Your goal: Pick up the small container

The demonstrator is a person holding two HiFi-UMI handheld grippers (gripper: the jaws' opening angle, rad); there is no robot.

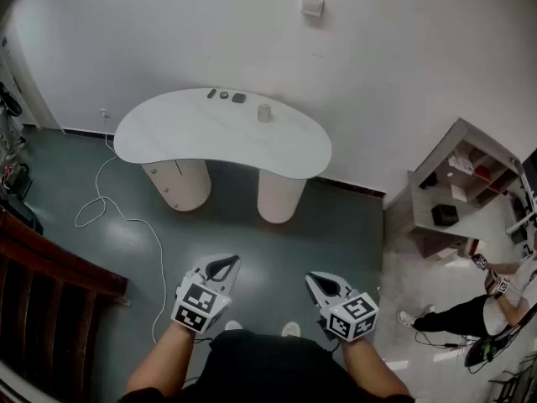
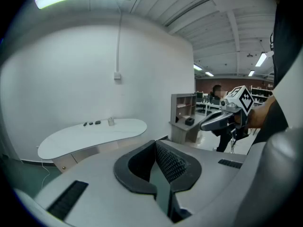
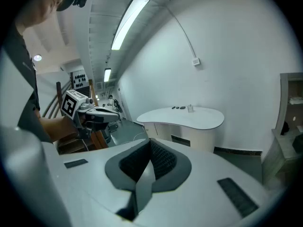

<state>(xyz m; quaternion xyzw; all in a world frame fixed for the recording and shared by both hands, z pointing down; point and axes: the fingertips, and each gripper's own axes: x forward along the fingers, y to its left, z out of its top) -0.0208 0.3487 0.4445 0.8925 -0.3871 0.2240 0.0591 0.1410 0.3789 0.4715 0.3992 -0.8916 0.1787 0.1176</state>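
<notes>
Item 1: small container (image 1: 264, 112), pale and upright, stood on the far part of the white kidney-shaped table (image 1: 168, 145), near the wall and well apart from both grippers.

Item 2: three small dark objects (image 1: 224, 95) lay in a short row to the container's left on the same tabletop; too small to identify.

Item 3: left gripper (image 1: 225, 267), held low over the grey floor in front of the person. Jaws were together, the ribbed pads meeting with nothing between them. Its cube bore black-and-white square markers.

Item 4: right gripper (image 1: 321, 284), beside the left one and at like height. Jaws were likewise closed on nothing; marker cube of the same pattern.

Item 5: white cable (image 1: 109, 212) trailed across the floor left of the table's two round pedestals.

Item 6: grey shelf unit (image 1: 461, 154) stood at the right, holding a dark box and small items.

Item 7: wall box (image 1: 312, 6), with a conduit rising from it.

Item 8: second person (image 1: 470, 313), at the right edge.
</notes>
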